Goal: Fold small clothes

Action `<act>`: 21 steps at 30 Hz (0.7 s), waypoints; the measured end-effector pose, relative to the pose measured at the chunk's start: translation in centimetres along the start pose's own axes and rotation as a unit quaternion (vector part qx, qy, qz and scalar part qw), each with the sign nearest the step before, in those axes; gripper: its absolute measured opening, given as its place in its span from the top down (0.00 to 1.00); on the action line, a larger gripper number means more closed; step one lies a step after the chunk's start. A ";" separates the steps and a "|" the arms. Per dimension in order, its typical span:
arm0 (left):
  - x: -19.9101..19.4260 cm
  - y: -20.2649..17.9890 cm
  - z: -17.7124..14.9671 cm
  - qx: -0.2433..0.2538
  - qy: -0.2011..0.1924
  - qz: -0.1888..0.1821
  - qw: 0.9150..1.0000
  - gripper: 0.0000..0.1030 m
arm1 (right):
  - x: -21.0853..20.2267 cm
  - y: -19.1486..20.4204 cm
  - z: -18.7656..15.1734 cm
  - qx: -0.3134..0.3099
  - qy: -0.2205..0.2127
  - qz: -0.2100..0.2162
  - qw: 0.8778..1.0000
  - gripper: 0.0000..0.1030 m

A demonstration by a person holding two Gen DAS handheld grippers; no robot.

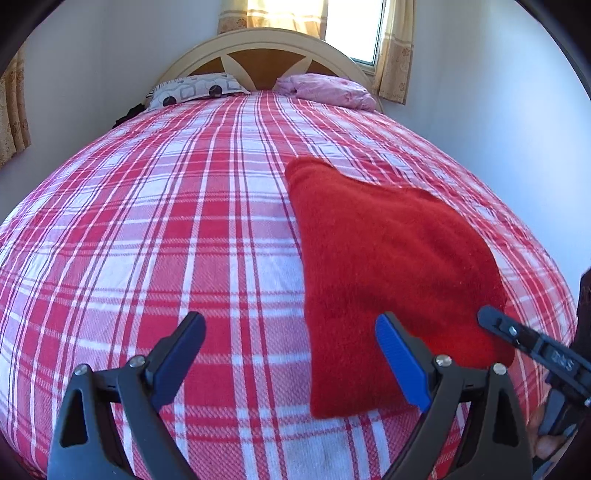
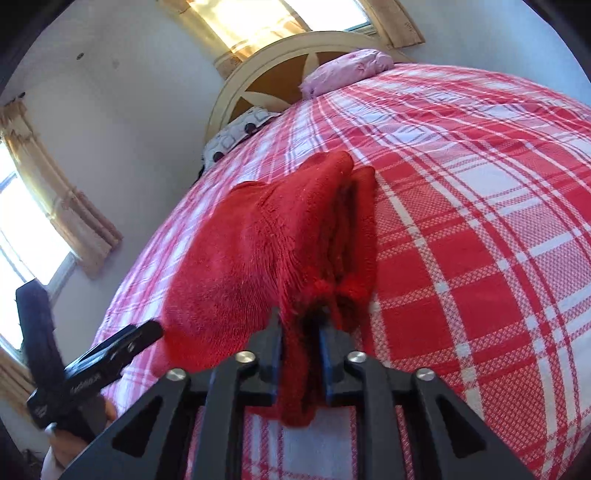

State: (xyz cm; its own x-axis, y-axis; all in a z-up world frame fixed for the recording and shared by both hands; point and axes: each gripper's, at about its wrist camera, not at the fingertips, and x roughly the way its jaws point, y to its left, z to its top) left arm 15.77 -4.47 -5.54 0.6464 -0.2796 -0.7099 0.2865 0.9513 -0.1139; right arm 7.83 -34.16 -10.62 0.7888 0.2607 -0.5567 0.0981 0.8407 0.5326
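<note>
garment (image 1: 388,266) on bed (image 1: 166,221), pillows (image 1: 195,88) behind

Daylight from window (image 1: 354,29) behind the headboard, blown out white; curtains (image 1: 273,14) glow yellow. Second window (image 2: 22,221) at left of right view also overexposed. Bed (image 1: 147,221) evenly lit, soft shadows. Strong fisheye bulge, dark vignette corners. Slight softness overall, cloth (image 1: 388,258) edges fuzzy.

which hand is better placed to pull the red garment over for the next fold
Right. Its gripper already has the red garment bunched between its fingers, while the left gripper is open over the plaid bedspread, holding nothing.
</note>
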 end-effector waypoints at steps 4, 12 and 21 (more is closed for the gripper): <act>0.7 0.0 1.8 -0.001 -0.004 0.006 1.000 0.07 | -1.6 -0.2 1.4 0.025 -0.032 -0.003 0.999 0.39; 3.6 -1.7 3.6 0.012 0.022 0.006 1.000 0.08 | -0.2 0.1 4.0 0.019 -0.049 -0.030 0.998 0.26; 5.4 -1.8 4.7 -0.019 0.038 -0.029 0.999 0.08 | 2.2 -0.7 4.6 0.023 -0.031 -0.041 0.998 0.26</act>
State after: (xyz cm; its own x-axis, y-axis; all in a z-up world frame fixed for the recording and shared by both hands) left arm 22.04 -8.30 -5.87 0.5733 -0.3254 -0.7520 0.2945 0.9383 -0.1814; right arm 12.32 -36.36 -9.26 0.8130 0.1604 -0.5598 0.1908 0.8348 0.5164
